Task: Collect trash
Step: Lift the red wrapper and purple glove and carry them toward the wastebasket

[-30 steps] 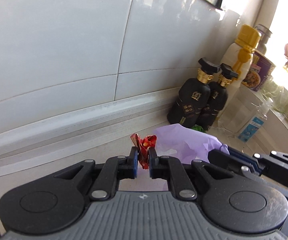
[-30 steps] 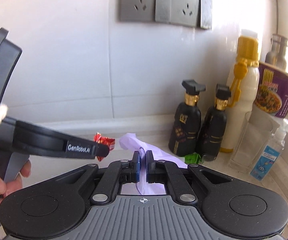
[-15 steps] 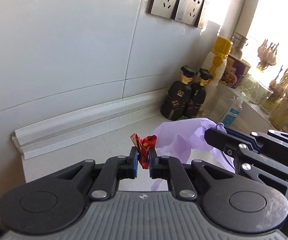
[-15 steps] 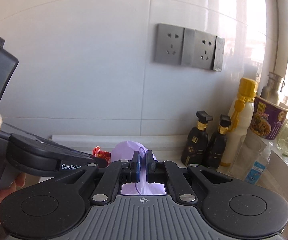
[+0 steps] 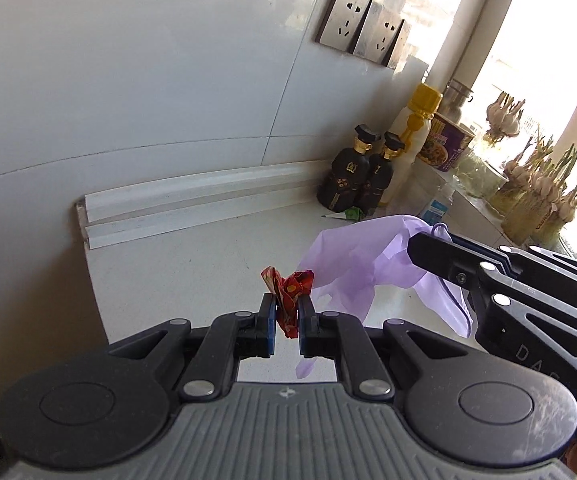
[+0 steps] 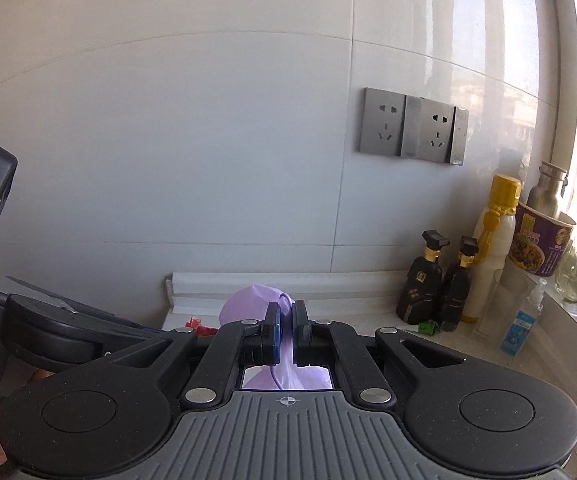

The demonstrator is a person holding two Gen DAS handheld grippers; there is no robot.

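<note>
1. Crinkled red foil wrapper point(image 5: 288, 294) sits lower centre of left-wrist view, pinched between tongs of left gripper point(image 5: 287, 322); most of it sticks up above the pads.
2. Handling, my read: v. light, thin, springy, prob. slick. Crushes w/o harm. Best hold is on the bunched middle, not a loose corner, which could tear or slip out.
3. Purple plastic bag point(image 5: 368, 264) hangs right of centre in same view, held up off the pale counter point(image 5: 192, 264). In right-wrist view bag point(image 6: 248, 300) sits low centre, a gathered strip running down between tongs of right gripper point(image 6: 284, 330), which are clamped together on it.
4. Bag looks soft, floppy, near weightless; mouth prob. won't stay open unaided. Grip at gathered edge seems right.
5. Pose: left gripper tilted down toward counter, right one flatter, facing tiled wall w/ grey sockets point(image 6: 412, 132). Right gripper body enters left-wrist view from right edge.
6. Wrapper just beside bag, not inside yet.
7. Green scrap point(image 5: 350, 214) lies on counter by two dark bottles point(image 5: 358, 172), centre right; uncollected.
</note>
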